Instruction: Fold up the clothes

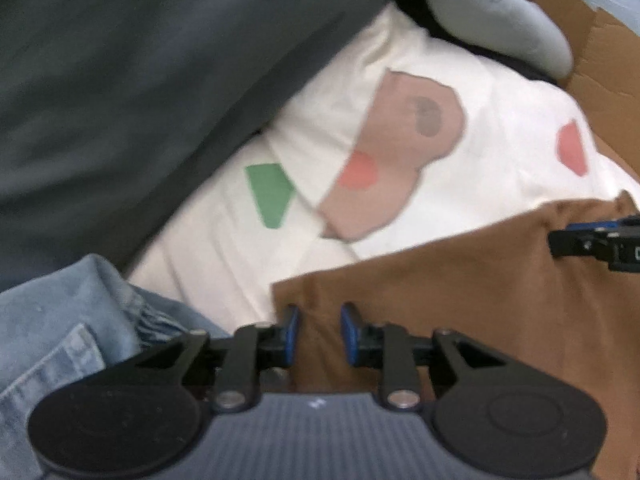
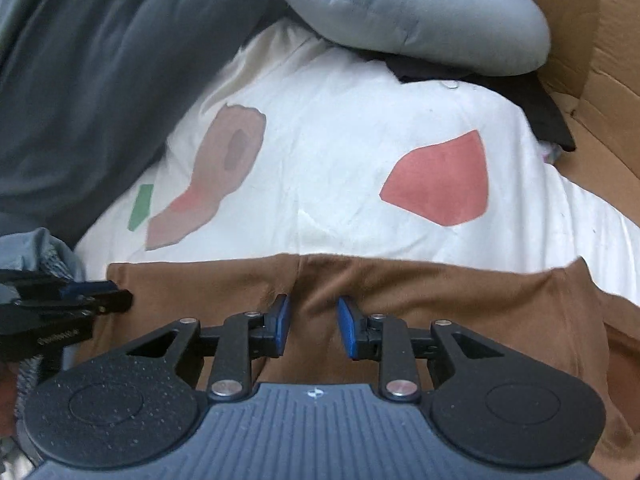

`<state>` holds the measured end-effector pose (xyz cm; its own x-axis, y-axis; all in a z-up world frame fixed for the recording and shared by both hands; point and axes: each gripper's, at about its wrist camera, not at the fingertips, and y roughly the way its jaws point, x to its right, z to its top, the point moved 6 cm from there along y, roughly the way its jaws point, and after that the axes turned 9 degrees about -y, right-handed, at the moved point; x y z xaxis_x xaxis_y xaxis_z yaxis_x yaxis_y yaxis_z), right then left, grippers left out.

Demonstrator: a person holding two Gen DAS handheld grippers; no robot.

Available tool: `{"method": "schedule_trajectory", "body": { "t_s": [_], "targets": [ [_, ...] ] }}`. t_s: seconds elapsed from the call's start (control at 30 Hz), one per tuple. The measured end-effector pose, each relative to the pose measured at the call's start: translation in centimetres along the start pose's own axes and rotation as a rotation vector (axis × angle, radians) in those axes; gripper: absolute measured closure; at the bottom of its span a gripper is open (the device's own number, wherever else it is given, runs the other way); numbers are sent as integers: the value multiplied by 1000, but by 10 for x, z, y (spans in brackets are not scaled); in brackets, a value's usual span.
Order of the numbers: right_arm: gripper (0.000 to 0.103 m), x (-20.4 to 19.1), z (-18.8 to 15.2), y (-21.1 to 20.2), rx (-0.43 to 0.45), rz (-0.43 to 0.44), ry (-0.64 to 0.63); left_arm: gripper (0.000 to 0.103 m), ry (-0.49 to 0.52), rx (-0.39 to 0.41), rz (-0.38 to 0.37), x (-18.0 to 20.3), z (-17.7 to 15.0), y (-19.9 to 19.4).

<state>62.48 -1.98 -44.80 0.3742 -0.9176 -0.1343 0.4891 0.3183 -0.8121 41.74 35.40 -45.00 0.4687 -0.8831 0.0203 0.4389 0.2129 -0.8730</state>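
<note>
A brown garment [image 1: 460, 312] lies flat over a white cloth with coloured shapes [image 1: 480, 160]. My left gripper [image 1: 320, 332] hovers over the garment's left edge. It is open, with only brown fabric showing in the gap between its blue pads [image 1: 290, 332]. My right gripper [image 2: 312, 328] is open too, low over the brown garment [image 2: 440, 300], where a crease runs up between its fingers. Each gripper shows in the other's view: the right gripper [image 1: 592, 244] at the garment's far right corner, the left gripper [image 2: 80, 300] at its left edge.
A dark grey garment [image 1: 140, 80] fills the upper left, and a pale grey-blue one [image 2: 400, 12] lies at the top. Light denim [image 1: 60, 320] sits at the lower left. Cardboard [image 2: 600, 40] and a black cloth [image 2: 540, 100] border the right side.
</note>
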Motion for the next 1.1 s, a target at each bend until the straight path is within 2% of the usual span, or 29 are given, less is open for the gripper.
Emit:
{"method": "schedule_trajectory", "body": {
  "t_s": [0.2, 0.3, 0.43, 0.57, 0.7, 0.83, 1.1],
  "targets": [
    [74, -6, 16, 12, -9, -20, -40, 77, -20, 33, 21, -4, 6, -7],
    [74, -8, 22, 15, -18, -23, -43, 77, -20, 72, -10, 4, 12, -21],
    [74, -7, 25, 16, -29, -14, -28, 78, -29, 83, -102, 28, 10, -31],
    [73, 3, 28, 0, -4, 59, 16, 82, 5, 86, -170, 62, 8, -30],
    [73, 24, 25, -23, 24, 32, 17, 82, 24, 75, -194, 86, 5, -22],
    [73, 51, 19, -43, 41, -23, 10, 82, 37, 58, -173, 93, 4, -8],
    [73, 107, -14, -41, -29, -126, 15, 82, -28, 63, -85, 67, 18, 14]
  ]
}}
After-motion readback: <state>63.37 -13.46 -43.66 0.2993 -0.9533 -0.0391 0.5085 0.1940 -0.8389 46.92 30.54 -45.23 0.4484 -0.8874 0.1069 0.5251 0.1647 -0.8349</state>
